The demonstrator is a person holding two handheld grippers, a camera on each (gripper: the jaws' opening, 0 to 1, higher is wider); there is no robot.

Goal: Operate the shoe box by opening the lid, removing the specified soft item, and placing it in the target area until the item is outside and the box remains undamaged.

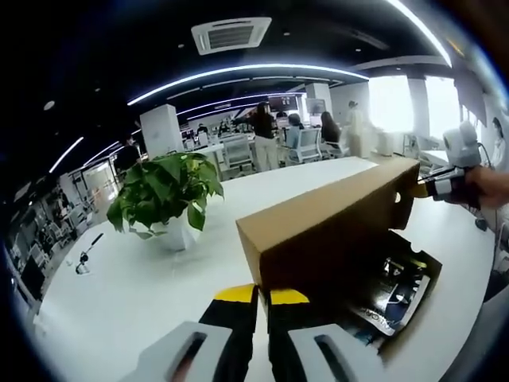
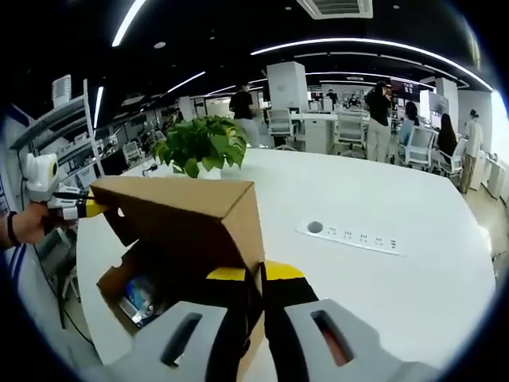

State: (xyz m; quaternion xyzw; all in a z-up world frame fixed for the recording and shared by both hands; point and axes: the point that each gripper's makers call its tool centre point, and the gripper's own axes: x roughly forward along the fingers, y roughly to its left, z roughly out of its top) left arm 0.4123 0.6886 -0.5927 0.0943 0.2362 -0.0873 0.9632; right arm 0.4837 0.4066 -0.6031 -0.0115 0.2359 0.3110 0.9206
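Observation:
The brown cardboard shoe box lid (image 1: 334, 215) (image 2: 183, 211) is lifted and tilted up over the open box (image 1: 413, 306) (image 2: 111, 286). My left gripper (image 1: 262, 296) is shut on one end of the lid's edge, and it appears in the right gripper view at the far left (image 2: 83, 208), held by a hand. My right gripper (image 2: 258, 274) is shut on the opposite end, and it appears in the left gripper view at the right (image 1: 436, 185). Inside the box lies something dark with blue and yellow print (image 1: 394, 278) (image 2: 139, 298); what it is I cannot tell.
A potted green plant (image 1: 163, 195) (image 2: 203, 143) stands on the white table (image 1: 119, 294) (image 2: 382, 278) beyond the box. A white power strip (image 2: 354, 235) is set in the tabletop. A small black object (image 1: 86, 255) lies near the table's edge. People and office chairs stand far behind.

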